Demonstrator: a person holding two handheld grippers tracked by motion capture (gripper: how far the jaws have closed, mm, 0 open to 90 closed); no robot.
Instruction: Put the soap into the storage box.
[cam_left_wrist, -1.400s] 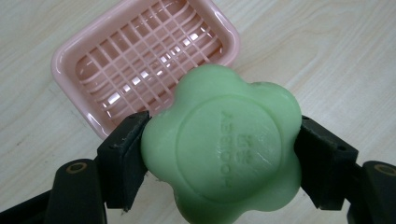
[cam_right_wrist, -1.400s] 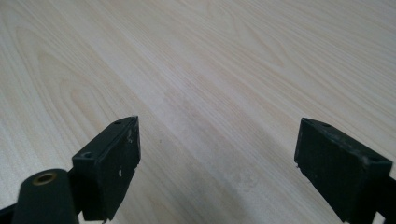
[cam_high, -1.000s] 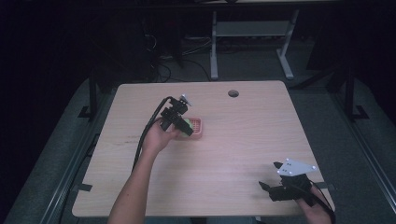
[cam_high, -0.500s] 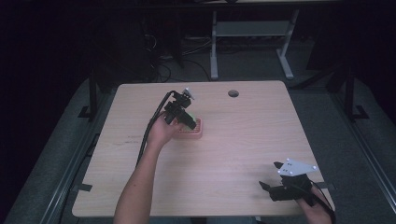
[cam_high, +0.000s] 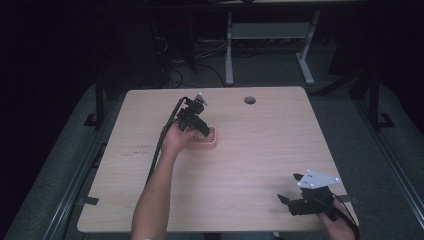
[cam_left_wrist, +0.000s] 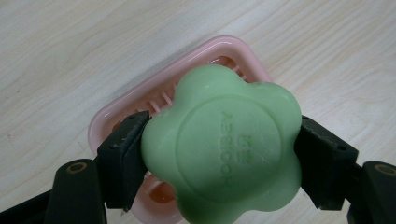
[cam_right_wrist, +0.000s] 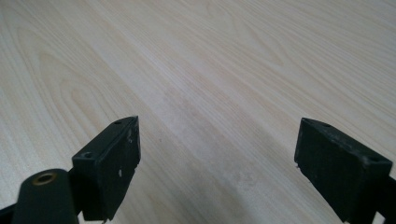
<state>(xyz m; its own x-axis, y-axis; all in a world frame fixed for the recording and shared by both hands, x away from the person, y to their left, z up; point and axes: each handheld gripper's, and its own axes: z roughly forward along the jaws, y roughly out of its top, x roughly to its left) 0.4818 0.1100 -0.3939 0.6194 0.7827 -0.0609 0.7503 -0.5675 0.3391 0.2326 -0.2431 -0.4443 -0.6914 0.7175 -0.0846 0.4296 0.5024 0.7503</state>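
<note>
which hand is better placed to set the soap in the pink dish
Left: the left gripper already clamps the green soap above the pink dish. The right gripper is open over bare table.

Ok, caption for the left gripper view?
Left gripper shut on a green flower-shaped soap, held above a pink soap dish on the wooden table.

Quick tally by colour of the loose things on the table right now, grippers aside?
Green: 1, the soap, clamped in the left gripper
Pink: 1, the soap dish beneath it
Total: 2
</note>
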